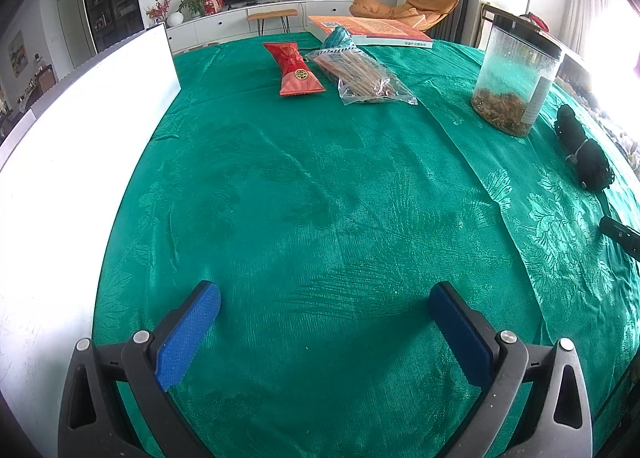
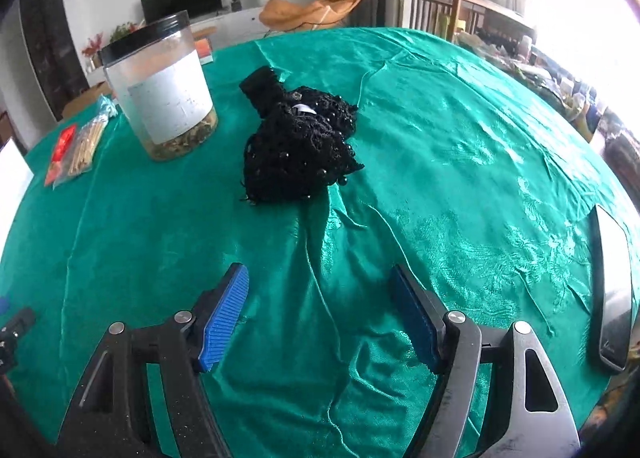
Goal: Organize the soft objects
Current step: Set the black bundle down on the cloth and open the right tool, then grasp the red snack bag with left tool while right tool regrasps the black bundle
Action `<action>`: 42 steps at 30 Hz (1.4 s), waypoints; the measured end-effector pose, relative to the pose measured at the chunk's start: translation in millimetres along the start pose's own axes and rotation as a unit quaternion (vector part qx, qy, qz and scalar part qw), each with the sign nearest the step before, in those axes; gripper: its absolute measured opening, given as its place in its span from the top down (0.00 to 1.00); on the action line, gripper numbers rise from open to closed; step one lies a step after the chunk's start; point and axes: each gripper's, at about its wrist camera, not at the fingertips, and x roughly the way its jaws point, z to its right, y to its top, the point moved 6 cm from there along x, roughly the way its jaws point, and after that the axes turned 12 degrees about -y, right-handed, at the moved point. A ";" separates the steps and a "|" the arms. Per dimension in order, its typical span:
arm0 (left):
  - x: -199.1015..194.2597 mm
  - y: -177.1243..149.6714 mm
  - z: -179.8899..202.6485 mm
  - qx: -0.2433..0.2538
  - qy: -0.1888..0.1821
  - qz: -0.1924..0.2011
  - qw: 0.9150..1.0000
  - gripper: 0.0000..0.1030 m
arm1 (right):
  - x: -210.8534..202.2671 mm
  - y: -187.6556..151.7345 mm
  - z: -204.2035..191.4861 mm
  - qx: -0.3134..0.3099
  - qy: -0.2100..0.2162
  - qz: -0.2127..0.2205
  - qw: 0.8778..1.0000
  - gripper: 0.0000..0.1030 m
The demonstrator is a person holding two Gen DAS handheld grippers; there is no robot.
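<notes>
Seen from the left gripper (image 1: 324,306), whose jaws are spread wide with nothing between them, a white board (image 1: 80,129) is found at ten o'clock. A red packet (image 1: 294,67) and a clear bag of sticks (image 1: 362,75) lie at twelve, touching each other, with a book (image 1: 372,31) behind them. A lidded plastic jar (image 1: 516,77) stands at two, and the black knitted bundle (image 1: 584,151) lies at the far right, near the jar.

From the right gripper (image 2: 320,298) — jaws likewise held wide and empty — the jar (image 2: 160,85) is seen at eleven and the black knitted bundle (image 2: 298,137) at twelve, just beside the jar but apart from it, on the wrinkled green cloth (image 2: 460,161). A flat dark device (image 2: 612,290) lies at three.

The bundle is judged light, limp and easily compressed — its beaded, open mesh would probably snag or stretch if plucked at a fringe. It is best taken at its thick middle, with care that the slippery cloth beneath is not pinched as well.
</notes>
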 end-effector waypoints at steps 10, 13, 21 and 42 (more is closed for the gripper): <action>0.0 -0.1 -0.1 0.000 0.000 0.000 1.000 0.00 | 4.9 -0.8 -6.0 -0.018 0.001 -0.005 1.000 0.17; -0.2 -0.2 -0.3 0.000 0.000 0.000 1.000 0.00 | 4.8 -0.9 -6.2 -0.018 0.001 -0.005 1.000 0.17; -1.8 -2.3 -0.5 -0.003 0.003 0.001 1.000 0.00 | 4.8 -0.9 -6.8 -0.018 0.002 -0.005 1.000 0.16; 94.4 188.9 -84.8 -0.128 -0.021 -0.041 0.991 0.20 | 4.4 -0.7 -6.7 -0.017 0.004 -0.005 1.000 0.16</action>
